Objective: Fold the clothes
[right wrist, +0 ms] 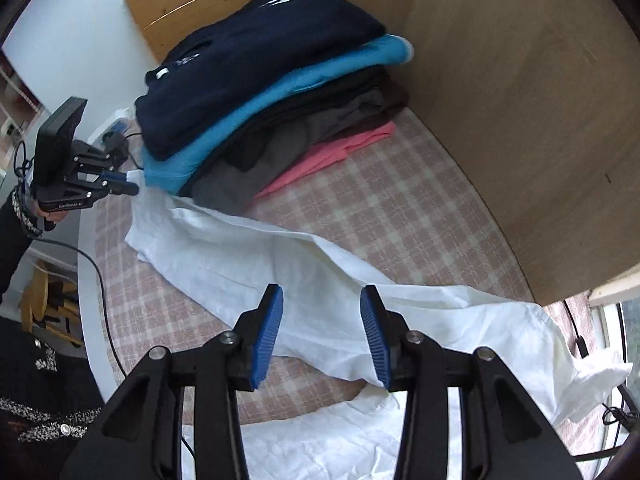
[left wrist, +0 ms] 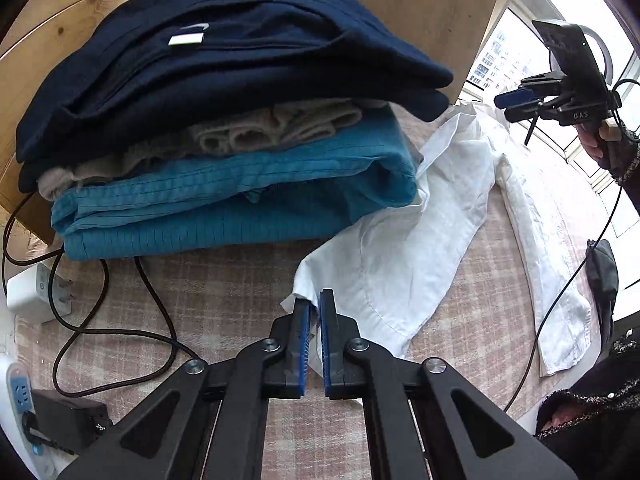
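While lying: crumpled white cotton shirt [right wrist: 280,280] is stretching lengthwise from the far-left clothes stack to near right.
Left gripper [left wrist: 314,308]: pinching the shirt's corner.
Right gripper [right wrist: 322,304]: hovering spread.
Surface: pink checked cloth [right wrist: 400,208] is covering it.

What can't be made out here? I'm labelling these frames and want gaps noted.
- White shirt: its far corner lies under the stack of folded clothes; the right wrist view's bottom edge cuts off its near part.
- Left gripper: shut on the shirt's edge, but the blue pads hide how much cloth is caught.
- Right gripper: open; its height above the cloth is unclear.
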Motion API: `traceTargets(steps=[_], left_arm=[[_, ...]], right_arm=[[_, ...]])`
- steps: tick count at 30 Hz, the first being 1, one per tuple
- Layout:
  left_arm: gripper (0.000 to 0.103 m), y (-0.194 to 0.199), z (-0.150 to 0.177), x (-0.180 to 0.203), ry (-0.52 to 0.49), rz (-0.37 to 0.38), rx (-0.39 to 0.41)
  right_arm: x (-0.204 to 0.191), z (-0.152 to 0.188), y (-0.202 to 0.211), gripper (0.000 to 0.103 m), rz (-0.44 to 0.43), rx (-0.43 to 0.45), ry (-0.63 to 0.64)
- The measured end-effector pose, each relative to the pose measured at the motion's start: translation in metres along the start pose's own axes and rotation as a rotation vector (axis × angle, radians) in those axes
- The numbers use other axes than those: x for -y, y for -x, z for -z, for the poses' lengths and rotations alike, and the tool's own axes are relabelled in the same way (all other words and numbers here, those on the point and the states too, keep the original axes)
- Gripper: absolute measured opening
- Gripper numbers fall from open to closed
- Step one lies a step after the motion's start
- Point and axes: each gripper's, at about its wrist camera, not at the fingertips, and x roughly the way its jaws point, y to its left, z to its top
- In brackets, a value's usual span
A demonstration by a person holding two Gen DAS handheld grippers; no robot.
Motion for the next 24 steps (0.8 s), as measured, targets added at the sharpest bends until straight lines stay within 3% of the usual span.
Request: traceTargets(steps=[4, 7, 12, 18, 19, 20, 21, 24], left_arm=[[0.002, 0.008, 0.004, 0.011, -0.002, 0.023, 0.022], [0.002, 0.017, 0.009, 0.022, -0.010, 0.055, 0.036], [0.002, 0.023, 0.017, 0.043, -0.030, 0.085, 0.037], [0.002, 0.036, 0.014, 0.055, -0.043, 0.090, 0.042], [0.002, 0.039, 0.013, 0.056, -0.043, 0.089, 0.043], [0.002, 0.043, 0.011, 0.058, -0.039, 0.086, 0.043], [0.002, 0.046, 0.010, 0.059, -0.034, 0.082, 0.043], [0.002, 0.054, 0.004, 0.064, -0.049, 0.106, 0.044]], right_arm=[[-0.070, -0.014, -0.033, 0.044, -0.080, -0.005, 0.257], [-0.102, -0.027, -0.055, 0.044, -0.080, 0.002, 0.380], [-0.133, -0.044, -0.070, 0.044, -0.129, 0.022, 0.510], [-0.140, -0.045, -0.080, 0.044, -0.170, -0.042, 0.574], [-0.139, -0.043, -0.077, 0.039, -0.188, -0.051, 0.572], [-0.138, -0.042, -0.075, 0.015, -0.206, -0.059, 0.571], [-0.137, -0.041, -0.069, 0.004, -0.232, -0.078, 0.565], [-0.132, -0.037, -0.047, 0.004, -0.254, -0.095, 0.578]])
